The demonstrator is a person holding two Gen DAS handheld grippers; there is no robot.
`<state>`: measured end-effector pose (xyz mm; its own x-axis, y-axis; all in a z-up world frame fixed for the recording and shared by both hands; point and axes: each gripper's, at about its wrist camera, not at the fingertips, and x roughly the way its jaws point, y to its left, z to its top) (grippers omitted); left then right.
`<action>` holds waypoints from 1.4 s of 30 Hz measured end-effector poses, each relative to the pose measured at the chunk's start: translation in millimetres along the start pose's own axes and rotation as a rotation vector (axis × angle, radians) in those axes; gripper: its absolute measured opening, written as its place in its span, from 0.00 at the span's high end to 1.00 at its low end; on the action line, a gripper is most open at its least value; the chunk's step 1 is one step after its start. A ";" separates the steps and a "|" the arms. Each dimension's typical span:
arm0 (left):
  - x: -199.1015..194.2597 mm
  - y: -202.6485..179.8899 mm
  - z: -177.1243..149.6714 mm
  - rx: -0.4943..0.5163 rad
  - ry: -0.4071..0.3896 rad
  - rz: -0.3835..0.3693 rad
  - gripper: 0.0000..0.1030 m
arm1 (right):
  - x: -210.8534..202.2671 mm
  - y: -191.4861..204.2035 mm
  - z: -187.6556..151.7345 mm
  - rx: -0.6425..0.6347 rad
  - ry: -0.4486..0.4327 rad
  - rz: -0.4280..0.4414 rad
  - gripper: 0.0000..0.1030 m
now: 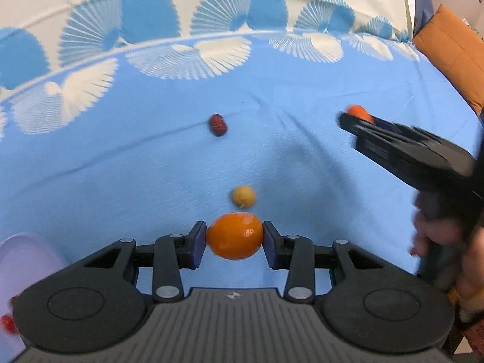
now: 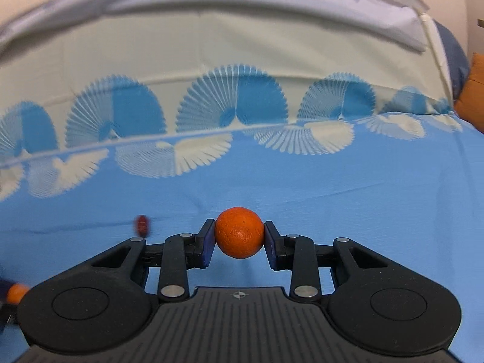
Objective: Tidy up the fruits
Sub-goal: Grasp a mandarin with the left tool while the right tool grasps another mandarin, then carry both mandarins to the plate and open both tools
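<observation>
My left gripper (image 1: 234, 237) is shut on a large orange (image 1: 234, 236), its blue pads pressing both sides, held above the blue cloth. My right gripper (image 2: 239, 234) is shut on a smaller, darker tangerine (image 2: 239, 232). In the left wrist view the right gripper (image 1: 348, 121) shows at the right with that tangerine (image 1: 358, 112) at its tip and a hand (image 1: 432, 239) on its handle. A small yellow fruit (image 1: 243, 196) lies just beyond the orange. A dark red date (image 1: 217, 124) lies farther back; the same date (image 2: 142, 225) shows blurred at the left in the right wrist view.
A pale lilac bowl (image 1: 27, 257) sits at the lower left with something red (image 1: 9, 323) in it. The blue and cream patterned cloth (image 1: 151, 157) covers the surface. An orange cushion (image 1: 453, 57) lies at the far right. The left gripper's orange (image 2: 16, 292) peeks in at the left edge.
</observation>
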<state>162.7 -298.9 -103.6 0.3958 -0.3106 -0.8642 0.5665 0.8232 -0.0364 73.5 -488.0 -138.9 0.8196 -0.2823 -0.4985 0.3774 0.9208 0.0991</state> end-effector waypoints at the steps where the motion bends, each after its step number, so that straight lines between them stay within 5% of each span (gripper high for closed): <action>1: -13.1 4.7 -6.6 -0.008 -0.003 0.008 0.58 | -18.4 3.8 -3.1 0.001 -0.010 0.005 0.66; 10: -124.0 56.1 -69.7 -0.133 -0.025 0.110 0.58 | -169.8 84.9 -34.0 -0.013 0.014 0.205 0.65; 16: -187.9 82.2 -117.2 -0.189 -0.078 0.166 0.58 | -240.2 147.4 -43.2 -0.148 -0.016 0.367 0.65; 23: -236.2 97.2 -168.0 -0.208 -0.115 0.160 0.58 | -301.2 186.9 -55.4 -0.220 -0.072 0.394 0.65; 42: -266.2 108.3 -198.3 -0.250 -0.190 0.183 0.58 | -315.7 198.7 -63.5 -0.277 -0.067 0.404 0.65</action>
<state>-24.6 -32.9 23.1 0.6149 -0.2113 -0.7598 0.2892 0.9567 -0.0320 -137.6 -198.8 -16.5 0.9060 0.1037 -0.4104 -0.0975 0.9946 0.0360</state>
